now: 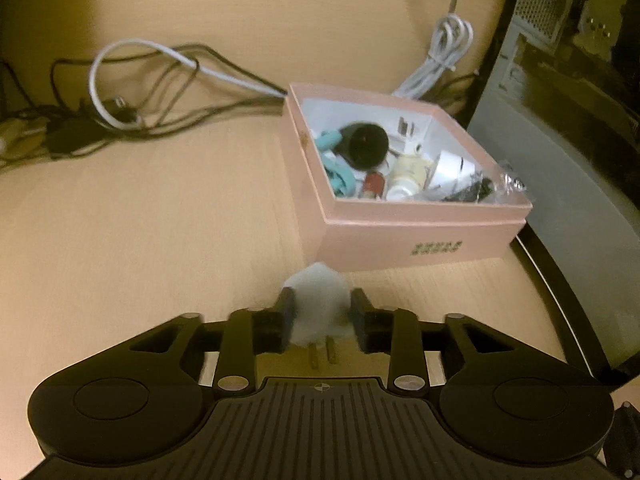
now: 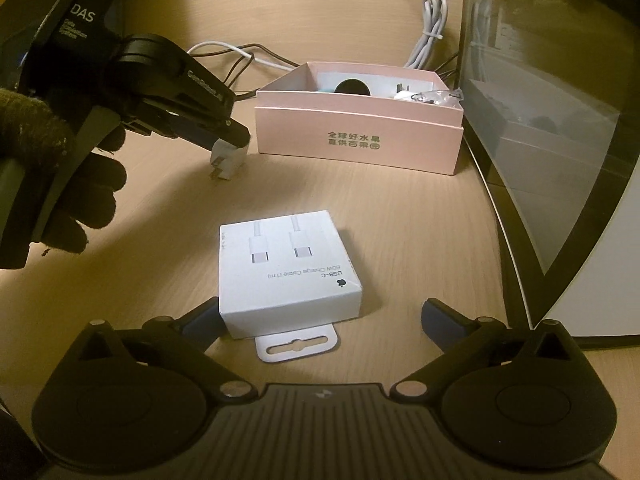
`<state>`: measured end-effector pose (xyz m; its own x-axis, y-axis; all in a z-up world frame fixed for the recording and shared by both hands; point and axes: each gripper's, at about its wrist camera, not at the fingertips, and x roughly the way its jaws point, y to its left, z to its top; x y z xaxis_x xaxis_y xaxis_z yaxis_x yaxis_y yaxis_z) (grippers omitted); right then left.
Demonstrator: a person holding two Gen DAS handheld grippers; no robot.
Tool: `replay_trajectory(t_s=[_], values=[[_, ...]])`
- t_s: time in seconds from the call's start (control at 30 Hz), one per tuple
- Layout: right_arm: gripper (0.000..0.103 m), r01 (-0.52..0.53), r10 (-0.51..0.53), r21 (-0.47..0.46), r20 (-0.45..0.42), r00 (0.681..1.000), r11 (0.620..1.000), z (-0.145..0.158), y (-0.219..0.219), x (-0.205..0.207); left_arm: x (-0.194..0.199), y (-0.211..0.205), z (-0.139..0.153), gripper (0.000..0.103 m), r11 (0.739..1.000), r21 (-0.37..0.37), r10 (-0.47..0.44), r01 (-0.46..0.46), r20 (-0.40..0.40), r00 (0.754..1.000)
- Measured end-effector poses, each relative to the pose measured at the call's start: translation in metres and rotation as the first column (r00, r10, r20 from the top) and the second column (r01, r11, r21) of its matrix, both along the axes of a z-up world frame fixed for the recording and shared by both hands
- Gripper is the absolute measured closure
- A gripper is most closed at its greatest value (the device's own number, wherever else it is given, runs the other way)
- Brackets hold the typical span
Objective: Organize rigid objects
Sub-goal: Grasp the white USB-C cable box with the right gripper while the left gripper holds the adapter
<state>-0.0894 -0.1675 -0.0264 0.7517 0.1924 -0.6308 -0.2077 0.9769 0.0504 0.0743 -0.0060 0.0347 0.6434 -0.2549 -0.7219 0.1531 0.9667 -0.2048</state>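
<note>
Pale wood-grain laminate forms the worktop (image 2: 400, 216) we work over, smooth and matte, with a dark monitor edge along its right side. Our left tongs (image 1: 322, 316) are clamped on one small white plastic plug adapter (image 1: 318, 308), rounded at its corners, its two flat metal prongs pointing back toward the camera; from the right wrist view the same adapter (image 2: 228, 158) hangs above the worktop, just left of the box. One pink cardboard box (image 1: 420, 236), square and open-topped with a white lining, stands near the monitor and holds a jumble of small items, among them a black round disc (image 1: 366, 144) and a teal coiled cable (image 1: 340, 172). Our right tongs (image 2: 322, 316) stand wide apart around one flat white cardboard USB-C cable carton (image 2: 288, 268), which lies on the worktop; the left finger looks to touch its corner. Behind the box we count one bundled white cable (image 1: 444, 52) and several loose thin black wires (image 1: 168, 92).
</note>
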Motion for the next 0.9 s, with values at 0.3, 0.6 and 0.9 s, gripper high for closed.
replay_trajectory(t_s=[0.3,0.6,0.9], values=[[0.0,0.001,-0.001,0.001,0.001,1.0,1.0,0.0,0.0,-0.001,0.019,-0.008,-0.012,0.062,0.999,0.037,0.02,-0.018,-0.05,0.999],[0.0,-0.008,0.008,-0.003,-0.054,0.998,1.0,0.005,-0.001,0.007,0.017,-0.015,-0.014,0.064,0.989,0.133,-0.061,0.063,-0.021,0.998],[0.0,-0.032,0.032,-0.009,-0.052,0.998,0.999,0.004,-0.002,0.006,-0.003,0.01,-0.013,0.065,0.988,0.117,-0.103,0.105,-0.027,0.994]])
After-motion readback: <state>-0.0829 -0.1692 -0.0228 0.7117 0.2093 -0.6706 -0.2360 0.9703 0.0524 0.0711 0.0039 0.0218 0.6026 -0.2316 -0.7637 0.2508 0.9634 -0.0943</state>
